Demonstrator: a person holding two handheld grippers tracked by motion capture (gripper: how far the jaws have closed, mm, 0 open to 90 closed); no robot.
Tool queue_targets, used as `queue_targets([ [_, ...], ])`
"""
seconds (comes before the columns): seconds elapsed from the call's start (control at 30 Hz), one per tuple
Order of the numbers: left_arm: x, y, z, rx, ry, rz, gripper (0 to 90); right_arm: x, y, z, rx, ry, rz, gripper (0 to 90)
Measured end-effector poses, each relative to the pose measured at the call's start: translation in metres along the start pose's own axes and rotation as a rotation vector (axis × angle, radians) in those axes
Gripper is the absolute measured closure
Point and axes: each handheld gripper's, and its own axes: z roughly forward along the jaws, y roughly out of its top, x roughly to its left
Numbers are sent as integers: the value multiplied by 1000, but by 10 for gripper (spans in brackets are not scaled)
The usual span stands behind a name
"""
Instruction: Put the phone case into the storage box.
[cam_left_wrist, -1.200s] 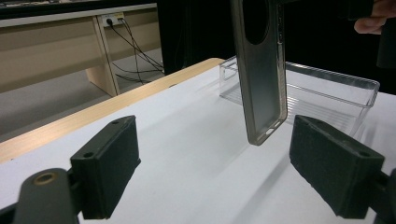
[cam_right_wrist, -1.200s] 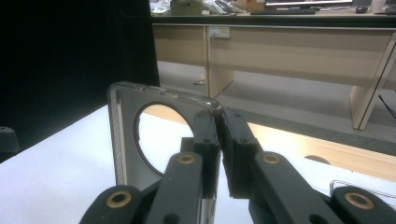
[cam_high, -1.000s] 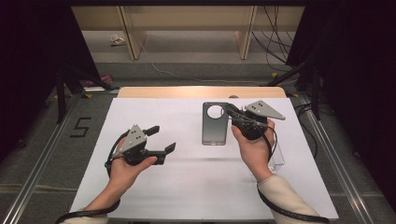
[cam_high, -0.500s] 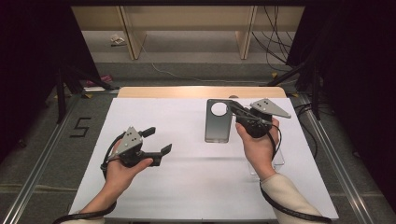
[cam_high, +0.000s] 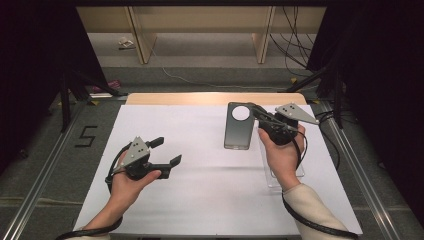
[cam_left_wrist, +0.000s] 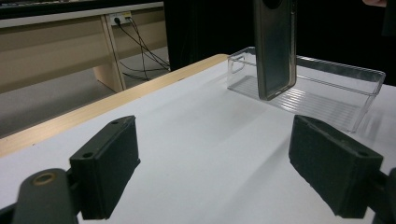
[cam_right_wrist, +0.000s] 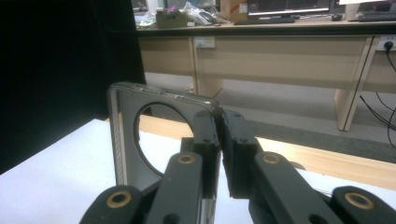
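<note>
A dark grey phone case (cam_high: 238, 131) with a round hole near its top hangs upright above the white table sheet (cam_high: 210, 200). My right gripper (cam_high: 256, 112) is shut on its upper right edge. In the right gripper view the two pads pinch the case's (cam_right_wrist: 125, 140) rim at the right gripper's (cam_right_wrist: 220, 140) tips. My left gripper (cam_high: 167, 151) hovers at the left of the sheet, jaws wide apart and nothing between them. From the left gripper (cam_left_wrist: 215, 168) view the case (cam_left_wrist: 274, 51) hangs just in front of a clear tray (cam_left_wrist: 336, 88).
A clear plastic tray (cam_high: 280, 179) lies on the sheet under my right wrist. The table's far wooden edge (cam_high: 210, 98) borders a drop to the floor. Beyond stand desk legs and cables (cam_high: 295, 45). Dark curtains flank both sides.
The right gripper and the case have drifted slightly to the right and away from the person. The left gripper has stayed put with its jaws apart.
</note>
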Motion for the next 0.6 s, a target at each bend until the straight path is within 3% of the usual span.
queue_targets([
  [0.6, 0, -1, 0, 1, -3, 4, 156, -17, 7, -6, -23, -39, 8, 853],
])
